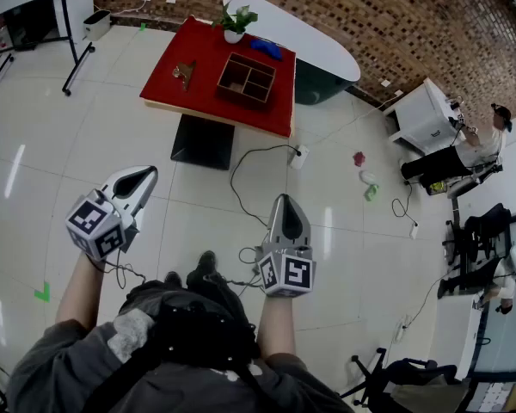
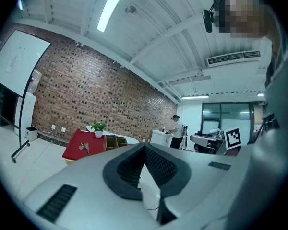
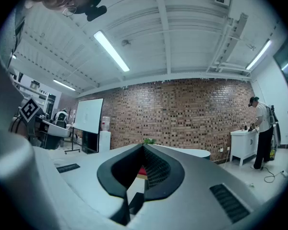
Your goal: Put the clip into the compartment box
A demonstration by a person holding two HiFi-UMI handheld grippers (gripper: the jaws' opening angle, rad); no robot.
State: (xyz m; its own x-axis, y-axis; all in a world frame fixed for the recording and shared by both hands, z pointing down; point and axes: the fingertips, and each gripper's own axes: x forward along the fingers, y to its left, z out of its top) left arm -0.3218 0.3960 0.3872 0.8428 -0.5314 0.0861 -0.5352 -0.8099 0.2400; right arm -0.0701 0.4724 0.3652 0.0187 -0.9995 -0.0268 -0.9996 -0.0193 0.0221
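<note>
Far ahead stands a red table (image 1: 208,93), well beyond both grippers. On it lie a small metal clip (image 1: 185,73) at the left and a wooden compartment box (image 1: 246,79) at the right. The left gripper view shows the clip (image 2: 85,147) and the box (image 2: 114,141) small in the distance. My left gripper (image 1: 149,172) is held level over the floor, jaws shut and empty (image 2: 145,145). My right gripper (image 1: 285,198) is also level, its jaws meeting at the tip with nothing between them (image 3: 144,146).
A potted plant (image 1: 235,24) and a blue object (image 1: 267,48) sit at the table's far edge. A white oval table (image 1: 314,41) stands behind. Cables (image 1: 245,175) trail over the tiled floor. A whiteboard stand (image 1: 73,33) is at the left, a person (image 1: 469,149) at a white cabinet at the right.
</note>
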